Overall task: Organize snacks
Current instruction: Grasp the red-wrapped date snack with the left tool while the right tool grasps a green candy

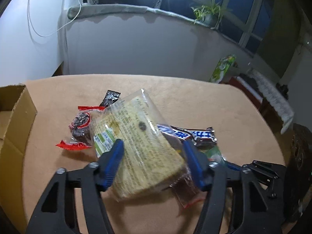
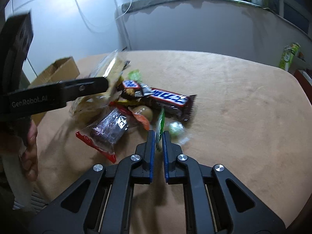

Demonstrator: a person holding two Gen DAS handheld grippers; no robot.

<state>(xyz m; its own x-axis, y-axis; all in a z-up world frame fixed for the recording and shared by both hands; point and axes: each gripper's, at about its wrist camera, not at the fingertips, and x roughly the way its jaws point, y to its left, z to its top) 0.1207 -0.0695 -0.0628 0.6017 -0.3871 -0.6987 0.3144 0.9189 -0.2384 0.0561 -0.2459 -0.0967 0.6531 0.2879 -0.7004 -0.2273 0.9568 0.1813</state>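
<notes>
Bench (image 1: 195,101): snack pile beside our cardboard box (image 1: 17,117).
Left tool (image 1: 154,146): pinching bread packet (image 1: 140,140); may slip.
Right tool (image 2: 158,134): pinching green wrapper (image 2: 160,123); could tear.

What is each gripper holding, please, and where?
The left gripper clamps the bagged bread across its near end. The right gripper pinches a green wrapper by its edge.

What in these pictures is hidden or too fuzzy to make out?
- Cardboard box: its inside is cut off by the left wrist view's edge; the left gripper covers it in the right wrist view.
- Sandwich pack: label print too small and blurred.
- Green wrapper in the right gripper: motion-blurred, contents unclear.
- Snickers bar: partly behind the sandwich pack.
</notes>
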